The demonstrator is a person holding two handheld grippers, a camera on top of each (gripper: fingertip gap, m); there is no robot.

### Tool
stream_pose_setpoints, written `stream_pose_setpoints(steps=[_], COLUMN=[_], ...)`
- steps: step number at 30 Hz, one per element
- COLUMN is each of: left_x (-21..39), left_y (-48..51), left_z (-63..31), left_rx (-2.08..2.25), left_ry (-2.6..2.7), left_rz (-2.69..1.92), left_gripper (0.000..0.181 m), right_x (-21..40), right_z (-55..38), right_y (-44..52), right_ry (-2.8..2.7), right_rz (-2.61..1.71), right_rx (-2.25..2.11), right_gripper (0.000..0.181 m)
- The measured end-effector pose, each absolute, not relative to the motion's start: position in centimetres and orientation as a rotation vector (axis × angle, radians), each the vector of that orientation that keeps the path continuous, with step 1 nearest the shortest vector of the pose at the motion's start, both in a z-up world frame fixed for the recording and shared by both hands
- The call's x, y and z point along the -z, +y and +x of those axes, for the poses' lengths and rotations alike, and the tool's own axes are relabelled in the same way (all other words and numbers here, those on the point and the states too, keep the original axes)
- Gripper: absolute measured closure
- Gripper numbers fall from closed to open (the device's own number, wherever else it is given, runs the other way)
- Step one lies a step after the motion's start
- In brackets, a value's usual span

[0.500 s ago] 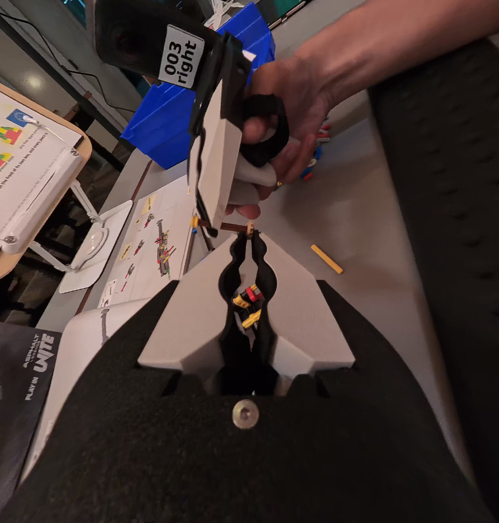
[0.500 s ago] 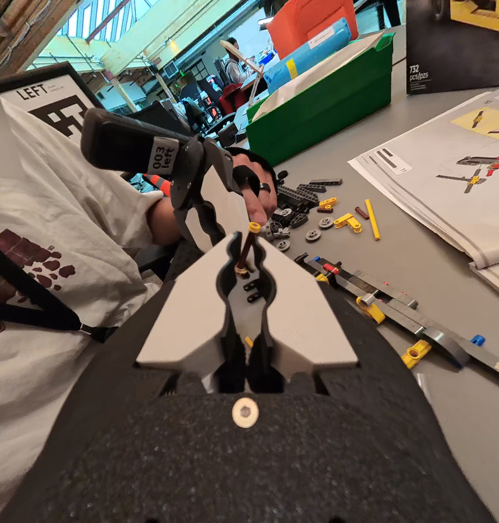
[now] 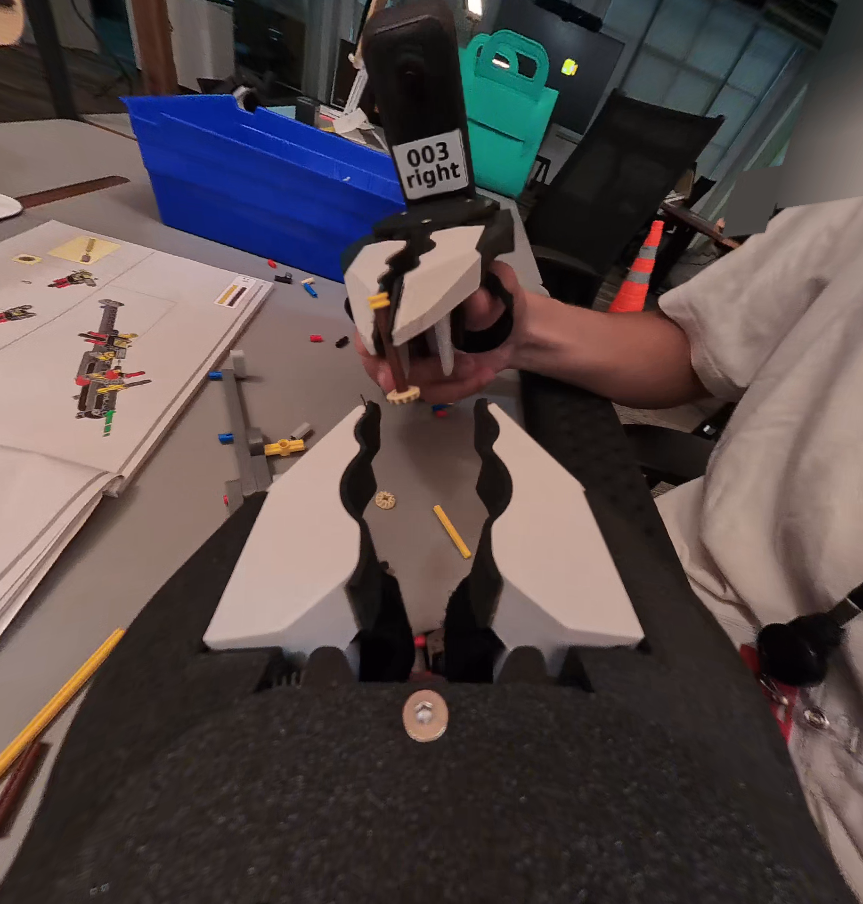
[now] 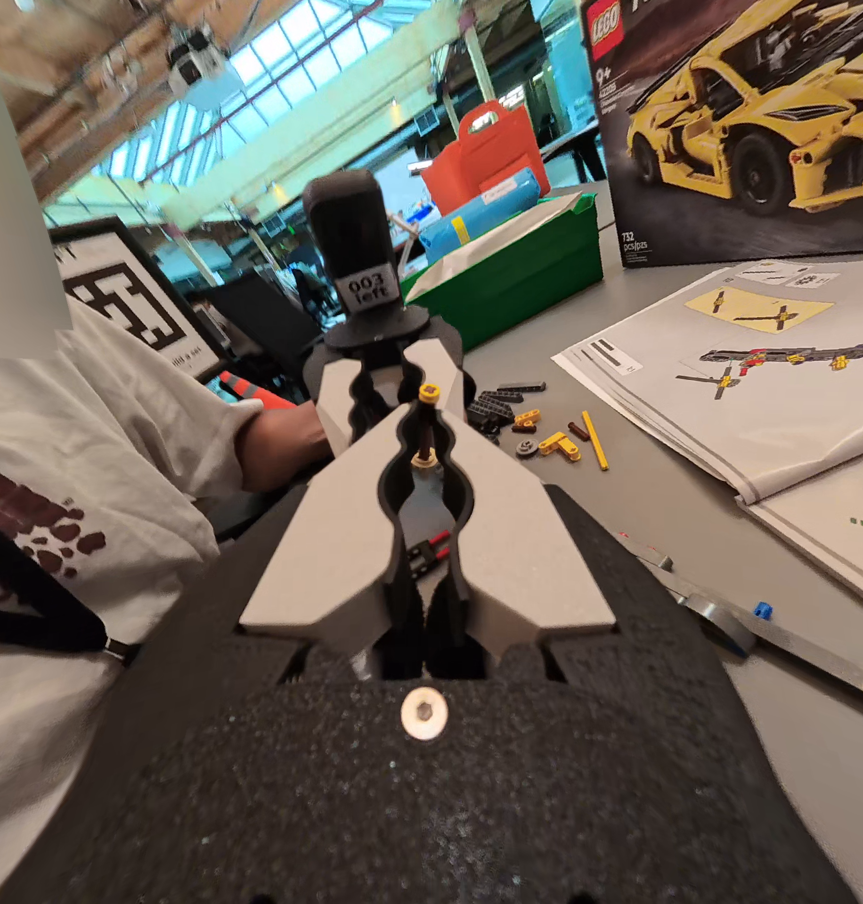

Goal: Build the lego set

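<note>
Centre frame, our right tongs (image 4: 422,408) clench a brown axle (image 4: 424,425) bearing a tan gear (image 3: 403,394), while our left tongs (image 3: 425,408) gape released over the worktop (image 3: 322,313).

Bare table (image 3: 419,469) lies lower centre between the spread fingers, holding only a tan gear (image 3: 385,500) and yellow axle (image 3: 451,531); the instruction booklet (image 3: 77,391) and blue bin (image 3: 263,181) crowd the left.

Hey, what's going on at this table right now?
A person is building a Lego set with two handheld grippers. The right gripper has its jaws shut on a thin brown axle carrying a yellow bush and a small tan gear. The left gripper is open and empty above the grey table, facing it.
</note>
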State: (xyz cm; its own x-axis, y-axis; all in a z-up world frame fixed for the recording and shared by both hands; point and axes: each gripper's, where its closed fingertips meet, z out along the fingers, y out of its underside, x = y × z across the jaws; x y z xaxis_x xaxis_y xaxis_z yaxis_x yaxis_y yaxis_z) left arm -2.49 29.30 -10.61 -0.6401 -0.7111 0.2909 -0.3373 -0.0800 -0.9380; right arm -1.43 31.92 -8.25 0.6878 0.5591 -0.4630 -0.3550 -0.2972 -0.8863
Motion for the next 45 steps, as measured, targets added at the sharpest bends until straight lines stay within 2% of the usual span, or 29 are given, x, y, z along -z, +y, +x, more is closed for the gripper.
stream_pose_setpoints(steps=[2, 6, 11, 12, 13, 18, 21, 23, 29, 33, 45], left_x=[10.9, 10.8, 10.5, 10.5, 10.5, 10.5, 10.1, 10.0, 10.3, 10.3, 10.3], left_y=[28.9, 29.3, 29.9, 30.0, 30.1, 30.4, 30.4, 30.4, 30.1, 30.1, 29.6], left_z=[-2.2, -1.7, -1.5, -1.6, -1.5, -1.5, -1.7, -1.7, -1.8, -1.8, -2.0], left_rx=[1.764, 1.755, 1.779, 1.774, 1.765, 1.769, 1.835, 1.866, 1.856, 1.842, 1.733], left_ry=[1.897, 1.843, 1.803, 1.802, 1.799, 1.785, 1.763, 1.750, 1.780, 1.781, 1.822], left_rz=[-1.140, -1.150, -1.193, -1.188, -1.184, -1.200, -1.221, -1.234, -1.231, -1.220, -1.120], left_gripper=[0.145, 0.165, 0.162, 0.174, 0.177, 0.179, 0.178, 0.179, 0.179, 0.179, 0.177], right_x=[8.2, 8.3, 9.2, 9.1, 9.1, 8.9, 8.4, 8.1, 7.5, 8.2, 8.8], right_z=[-1.4, -1.8, -2.0, -2.2, -2.3, -2.2, -1.6, -1.6, -1.8, -2.3, -2.8], right_y=[32.1, 32.2, 32.4, 32.3, 32.3, 32.3, 32.3, 32.2, 32.3, 32.3, 32.0], right_ry=[-0.147, -0.167, -0.202, -0.209, -0.216, -0.218, -0.182, -0.162, -0.155, -0.185, -0.248], right_rz=[-1.633, -1.646, -1.689, -1.688, -1.689, -1.674, -1.644, -1.622, -1.587, -1.627, -1.662], right_rx=[-0.926, -0.921, -0.849, -0.852, -0.854, -0.835, -0.847, -0.900, -0.955, -0.929, -0.880], right_gripper=[0.178, 0.178, 0.178, 0.178, 0.178, 0.176, 0.160, 0.158, 0.165, 0.175, 0.179])
